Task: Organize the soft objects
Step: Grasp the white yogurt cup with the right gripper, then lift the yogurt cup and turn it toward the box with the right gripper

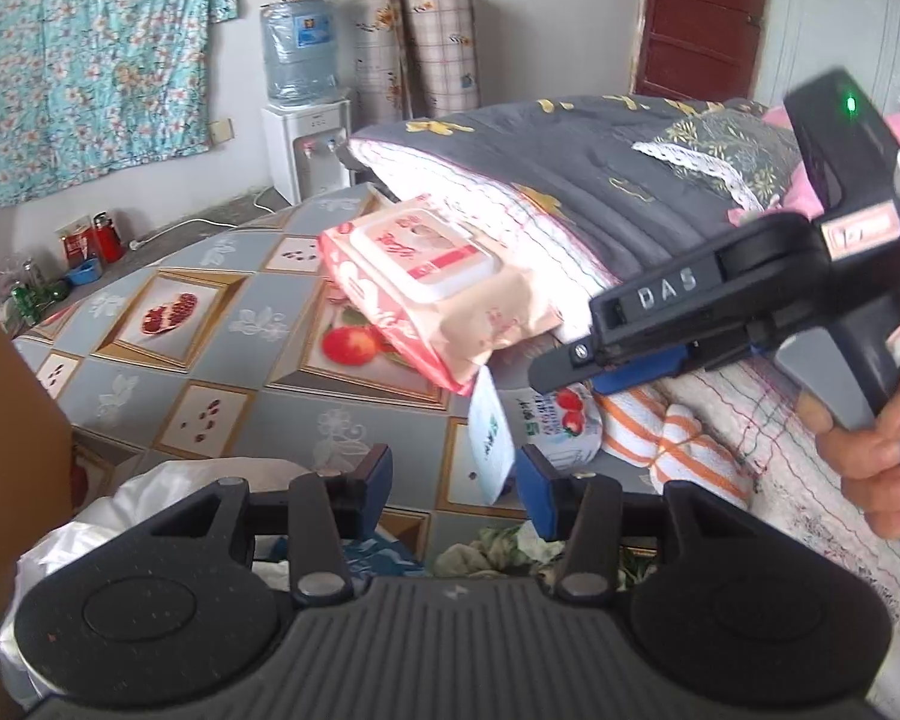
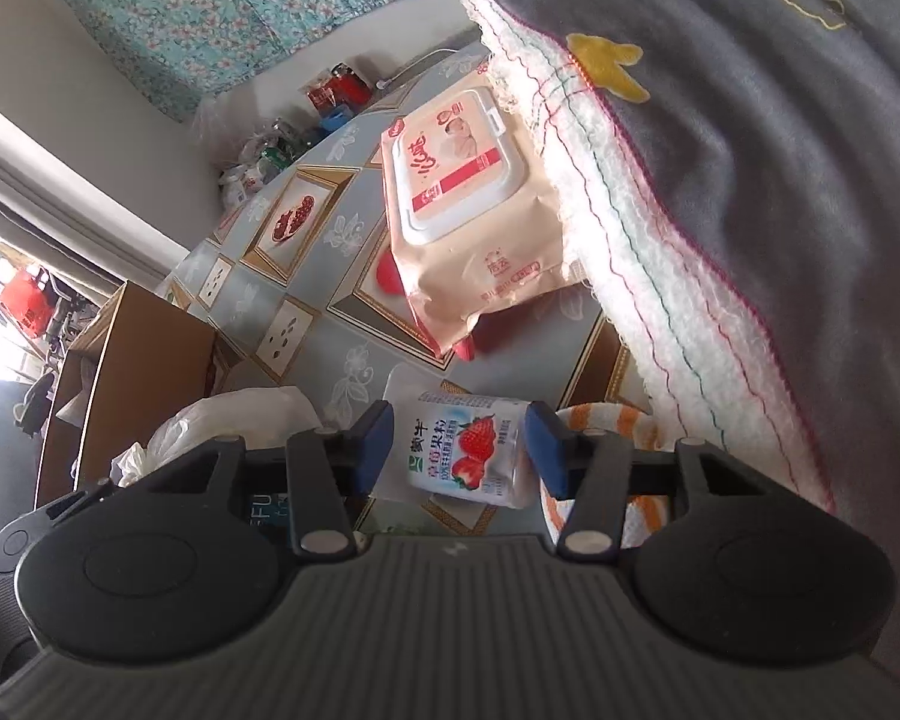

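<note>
The right hand-held gripper (image 2: 459, 450) stood part-open around the white strawberry-printed pouch (image 2: 480, 456) on the worktop (image 2: 306, 324), pads apparently not yet pressing; the left hand-held gripper (image 1: 453, 480) hovered empty, half-open, just beside.

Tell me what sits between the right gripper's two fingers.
In the right wrist view, a strawberry yogurt pouch lies on the patterned tablecloth between the fingers of the right gripper. Whether the pads touch it cannot be told.
</note>
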